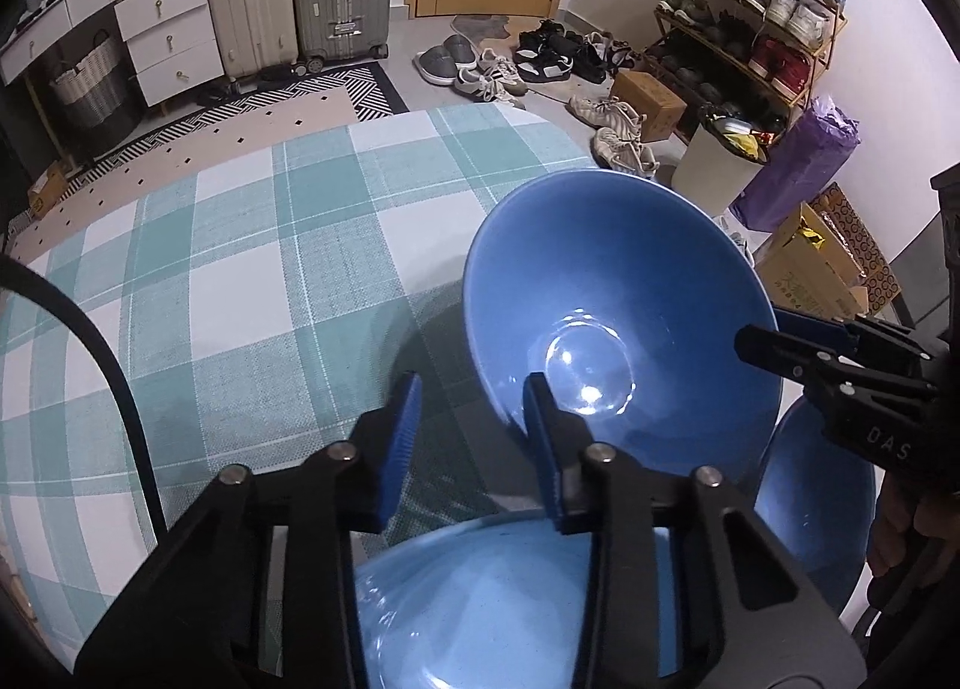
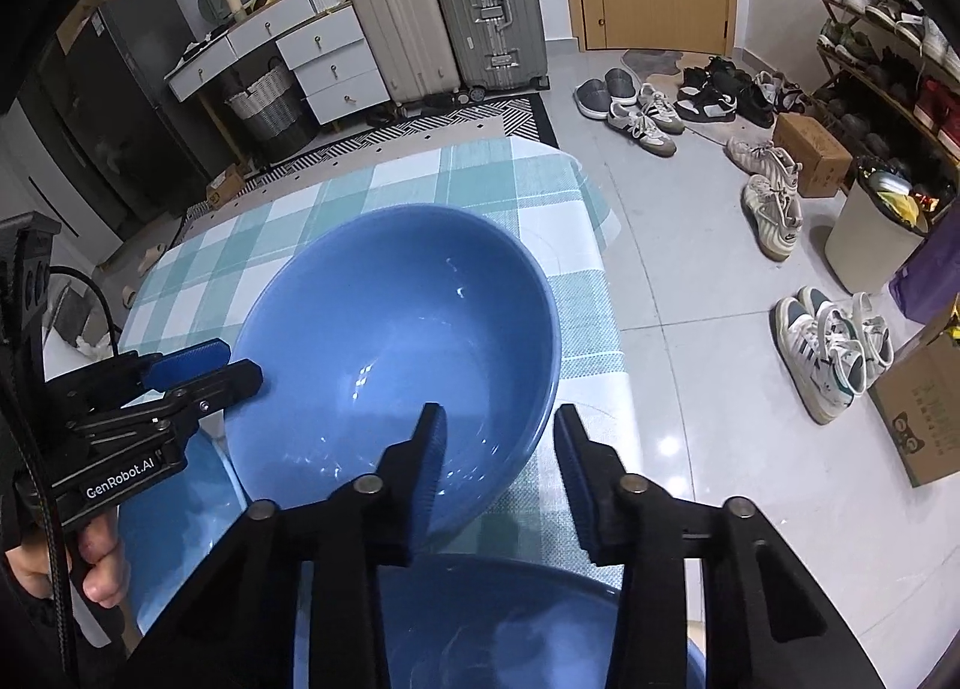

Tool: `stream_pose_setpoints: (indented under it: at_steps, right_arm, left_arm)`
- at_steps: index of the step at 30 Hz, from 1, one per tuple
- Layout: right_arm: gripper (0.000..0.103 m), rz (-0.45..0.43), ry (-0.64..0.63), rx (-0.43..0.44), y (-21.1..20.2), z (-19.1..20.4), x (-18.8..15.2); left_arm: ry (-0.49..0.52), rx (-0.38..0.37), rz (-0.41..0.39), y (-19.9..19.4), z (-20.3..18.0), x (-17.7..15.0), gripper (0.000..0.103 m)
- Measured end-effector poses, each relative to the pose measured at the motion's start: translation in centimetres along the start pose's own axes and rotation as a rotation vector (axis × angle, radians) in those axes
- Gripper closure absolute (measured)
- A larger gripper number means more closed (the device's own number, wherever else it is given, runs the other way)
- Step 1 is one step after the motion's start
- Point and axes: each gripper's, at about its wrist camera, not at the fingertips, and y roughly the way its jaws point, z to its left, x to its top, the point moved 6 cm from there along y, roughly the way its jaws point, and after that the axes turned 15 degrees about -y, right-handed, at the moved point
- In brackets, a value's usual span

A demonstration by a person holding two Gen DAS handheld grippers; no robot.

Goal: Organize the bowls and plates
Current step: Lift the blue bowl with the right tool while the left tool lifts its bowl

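A deep blue bowl [image 1: 624,323] sits tilted over the checked table [image 1: 210,245], its rim straddled by both grippers. The left gripper [image 1: 471,431] is spread wide, one finger inside the bowl's near rim and one outside, not visibly pressing. The right gripper [image 2: 501,449] is likewise parted across the rim nearest it. Two lighter blue plates [image 1: 480,605] lie just beside the bowl, nearer the grippers.

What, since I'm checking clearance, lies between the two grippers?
The large blue bowl; right wrist view shows left gripper and right gripper at its rim.
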Motion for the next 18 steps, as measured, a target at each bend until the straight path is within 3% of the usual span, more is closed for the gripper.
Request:
stream_pose_setpoints:
  at_steps: [5,18]
  right_arm:
    - [0.080,-0.001,-0.007,-0.029,0.07,-0.25,0.01]
    - [0.083,-0.003,-0.009,-0.038,0.17,-0.32,-0.07]
  left_arm:
    - [0.025,-0.010,-0.003,0.00,-0.67,-0.11,0.089]
    - [0.027,0.000,-0.019,-0.27,-0.84,-0.15,0.091]
